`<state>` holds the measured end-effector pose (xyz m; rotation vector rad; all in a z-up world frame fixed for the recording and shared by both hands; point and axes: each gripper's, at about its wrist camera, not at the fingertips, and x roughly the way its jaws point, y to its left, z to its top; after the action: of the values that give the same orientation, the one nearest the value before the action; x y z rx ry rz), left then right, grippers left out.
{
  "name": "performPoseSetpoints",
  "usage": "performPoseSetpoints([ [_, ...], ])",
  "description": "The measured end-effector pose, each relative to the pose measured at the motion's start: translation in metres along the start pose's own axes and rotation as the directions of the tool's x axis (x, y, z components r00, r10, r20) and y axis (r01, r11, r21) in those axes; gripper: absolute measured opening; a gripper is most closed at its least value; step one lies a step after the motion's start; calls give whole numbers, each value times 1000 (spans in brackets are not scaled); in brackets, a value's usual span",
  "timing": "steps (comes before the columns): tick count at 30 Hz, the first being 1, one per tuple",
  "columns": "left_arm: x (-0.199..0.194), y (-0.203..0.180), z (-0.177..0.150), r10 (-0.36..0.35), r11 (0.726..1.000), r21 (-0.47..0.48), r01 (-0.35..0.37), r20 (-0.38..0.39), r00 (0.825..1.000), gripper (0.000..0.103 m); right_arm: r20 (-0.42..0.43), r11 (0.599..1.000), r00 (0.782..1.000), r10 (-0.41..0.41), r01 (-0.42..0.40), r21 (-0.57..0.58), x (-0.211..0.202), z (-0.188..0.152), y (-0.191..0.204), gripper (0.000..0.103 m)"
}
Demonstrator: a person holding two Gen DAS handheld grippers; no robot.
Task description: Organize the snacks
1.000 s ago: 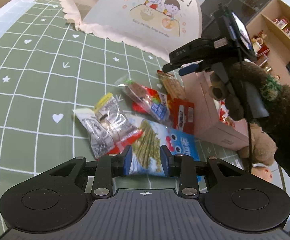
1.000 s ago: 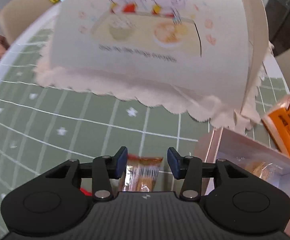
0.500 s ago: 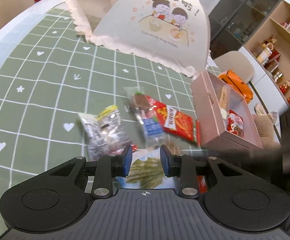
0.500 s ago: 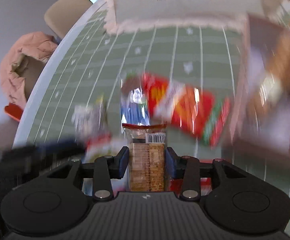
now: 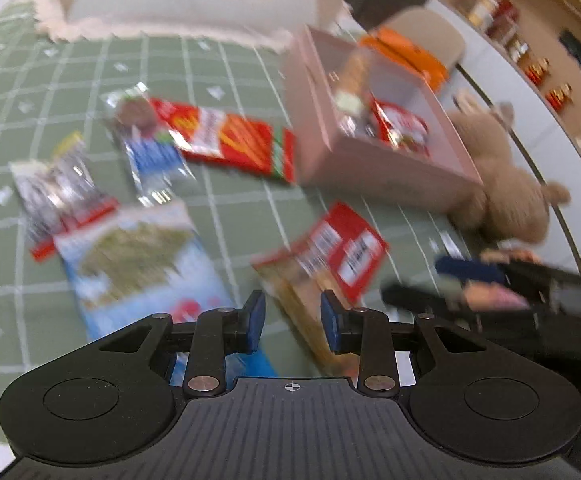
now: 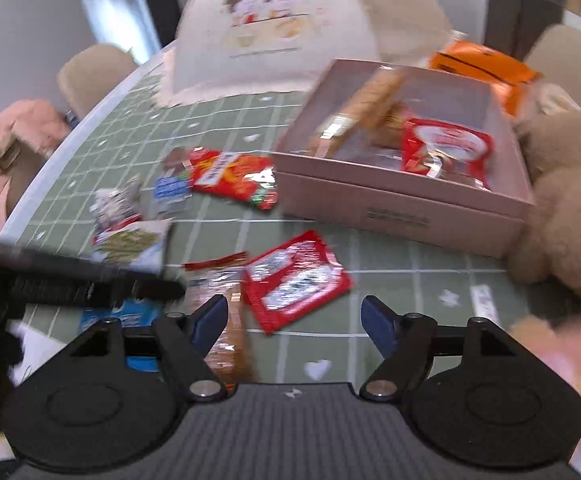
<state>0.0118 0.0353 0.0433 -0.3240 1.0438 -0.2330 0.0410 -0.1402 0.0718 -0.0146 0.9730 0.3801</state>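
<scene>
The right gripper (image 6: 292, 320) hovers low over the counter (image 6: 390, 256) with its fingers spread wide and nothing between them. Just ahead of them lies a red packet (image 6: 296, 280), flat on the green checked cloth, and beside it, near the left finger, a long cracker pack (image 6: 226, 332). Both lie loose, apart from the fingers.

The left gripper (image 5: 292, 322) is also low, its fingers parted with a moderate gap. The same cracker pack (image 5: 302, 304) shows in that gap, but the view is blurred and the pads do not appear to touch it, so I judge it is not gripped.

The pink box (image 6: 402, 200) stands open at the far side of the packets and already holds a red bag (image 6: 446, 152) and a tall wafer pack (image 6: 366, 108) leaning against its wall; it is evidently the collecting place. More snacks wait outside it: a red pouch (image 5: 226, 140), a blue-and-clear wrapper (image 5: 150, 152), a silver packet (image 5: 56, 188) and a seaweed bag (image 5: 138, 264), all loosely bunched to the box's left.

A teddy bear (image 6: 566, 200) sits against the box's right corner, and a food cover (image 6: 274, 32) stands behind.

With several packets outside, the sorting looks less than half done.
</scene>
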Motion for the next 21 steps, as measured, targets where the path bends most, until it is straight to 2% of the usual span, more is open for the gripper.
performPoseSetpoints([
  [2,0,-7,-7,38,999,28,-37,-11,999,34,8,1000,1000,3,-3,-1,9,0,-3,74],
  [5,-7,-8,-13,90,995,44,-90,-7,996,34,5,996,998,-55,55,-72,28,-1,5,74],
  [9,-23,5,-15,176,984,12,-177,23,984,34,-28,993,1000,10,-14,-120,44,-9,23,74],
  [11,-26,10,-17,212,977,8,-212,25,977,34,-1,987,1000,2,-2,-161,47,-8,29,75],
  [13,-27,13,-19,205,979,-8,-205,16,979,34,9,984,1000,3,-2,-176,54,-3,30,77],
  [15,-27,12,-20,166,986,-25,-166,8,986,34,18,983,1000,1,2,-184,59,1,30,81],
  [16,-27,9,-20,147,989,-25,-147,6,989,34,10,981,1000,-4,6,-194,59,2,31,79],
  [19,-21,-7,-18,109,994,-3,-109,12,994,34,-5,978,1000,-10,9,-208,49,-4,30,54],
  [21,-13,-15,-16,122,992,13,-122,12,993,34,-14,983,1000,-21,19,-180,40,-11,20,50],
])
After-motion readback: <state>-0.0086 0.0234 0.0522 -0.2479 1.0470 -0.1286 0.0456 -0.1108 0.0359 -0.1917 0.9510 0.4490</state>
